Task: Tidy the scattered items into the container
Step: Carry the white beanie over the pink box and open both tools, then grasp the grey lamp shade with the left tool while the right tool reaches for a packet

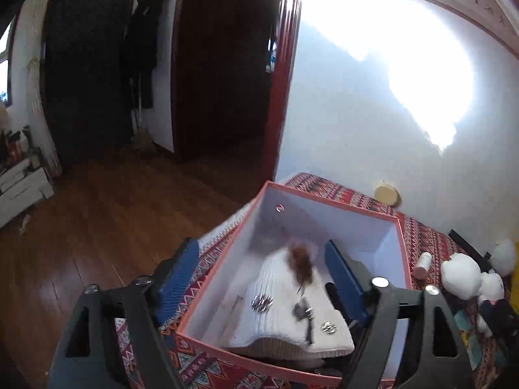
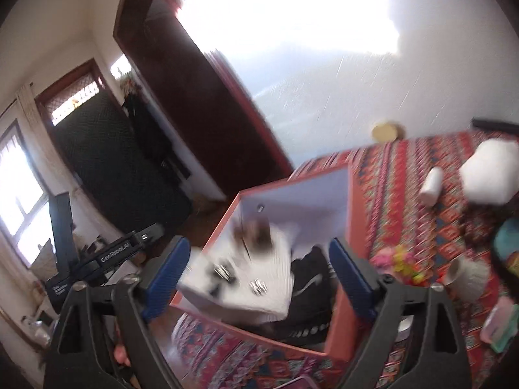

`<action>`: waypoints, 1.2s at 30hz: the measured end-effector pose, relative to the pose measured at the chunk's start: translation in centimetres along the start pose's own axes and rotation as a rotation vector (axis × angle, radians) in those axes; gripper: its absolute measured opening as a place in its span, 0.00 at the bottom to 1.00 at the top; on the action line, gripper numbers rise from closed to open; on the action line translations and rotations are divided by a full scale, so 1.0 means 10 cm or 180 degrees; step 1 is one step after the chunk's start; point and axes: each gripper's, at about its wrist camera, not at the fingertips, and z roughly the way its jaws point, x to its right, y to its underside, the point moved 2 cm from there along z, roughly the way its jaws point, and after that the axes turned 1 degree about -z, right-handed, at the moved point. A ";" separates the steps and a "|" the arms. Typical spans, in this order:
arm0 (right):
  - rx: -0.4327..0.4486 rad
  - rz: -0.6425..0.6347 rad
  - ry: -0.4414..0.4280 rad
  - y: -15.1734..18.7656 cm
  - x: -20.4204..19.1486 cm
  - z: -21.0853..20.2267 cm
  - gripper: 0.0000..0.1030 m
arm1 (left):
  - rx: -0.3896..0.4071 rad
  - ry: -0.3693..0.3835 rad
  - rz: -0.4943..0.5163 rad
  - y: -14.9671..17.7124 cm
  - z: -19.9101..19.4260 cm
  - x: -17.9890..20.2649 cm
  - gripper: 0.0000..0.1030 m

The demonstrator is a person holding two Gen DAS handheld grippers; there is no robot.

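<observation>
Both grippers over the box (image 1: 356,214) — orange outside, pale inside, sitting on the patterned cloth (image 1: 421,236) at the table's left end.

Left gripper (image 1: 262,275): jaws wide apart, nothing between the blue pads. Left finger (image 1: 176,278) hangs outside the box's left wall, right finger (image 1: 343,278) is inside the box. Between and below them lies the white knit hat (image 1: 292,311), in the box, with a brown pom (image 1: 300,261) and small shiny studs; motion-blurred, no pad touches it.

Right gripper (image 2: 259,278): jaws also wide apart, gripping nothing. Its left finger (image 2: 165,278) is outside the box's near-left corner, its right finger (image 2: 350,278) over the box's right side. Same hat (image 2: 246,278) seen tilted in the box (image 2: 324,191), resting partly on a black item (image 2: 308,288) with a white mark — can't tell what it is. The other gripper's black body (image 2: 107,256) shows at left.

Still out on the cloth, right of the box: a small white bottle (image 1: 421,264) lying down, a white plush toy (image 1: 464,274), and in the right view a pink-yellow cluster (image 2: 399,262), a white cup-like thing (image 2: 464,277) on its side and a pink-green case (image 2: 499,327) near the right edge. A yellow round disc (image 1: 387,194) leans at the wall behind the table.

Wood floor (image 1: 113,227) and dark doorways to the left.
</observation>
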 end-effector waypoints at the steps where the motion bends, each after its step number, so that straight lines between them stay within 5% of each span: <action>1: 0.0053 -0.0026 0.0050 -0.02 0.07 -0.12 0.87 | 0.0057 0.0043 -0.0010 -0.01 -0.04 -0.02 0.82; 4: 0.0201 0.0038 0.0221 -0.11 0.32 -0.50 0.87 | 0.0006 0.0303 -0.0080 0.01 -0.14 0.09 0.83; 10: 0.0414 0.0500 0.0688 -0.11 1.22 -1.38 0.87 | -0.0561 0.1256 -0.0137 0.27 -0.12 0.88 0.83; 15: 0.0417 0.1381 0.0713 0.21 2.05 -1.85 0.87 | -0.1006 0.1680 0.0279 0.77 -0.10 1.80 0.83; 20: -0.0102 0.2076 0.0760 0.81 2.68 -1.74 0.87 | -0.1275 0.1562 0.1223 1.50 0.04 2.70 0.83; 25: -0.0399 0.2641 0.0679 1.30 3.09 -1.57 0.87 | -0.1228 0.1183 0.2140 2.17 0.21 3.21 0.83; 32: -0.0481 0.2776 0.0621 1.31 3.25 -1.32 0.90 | -0.1272 0.1102 0.2257 2.44 0.50 3.42 0.83; 36: -0.0459 0.2661 0.0649 1.23 3.24 -1.14 0.99 | -0.1225 0.1067 0.2293 2.49 0.68 3.53 0.83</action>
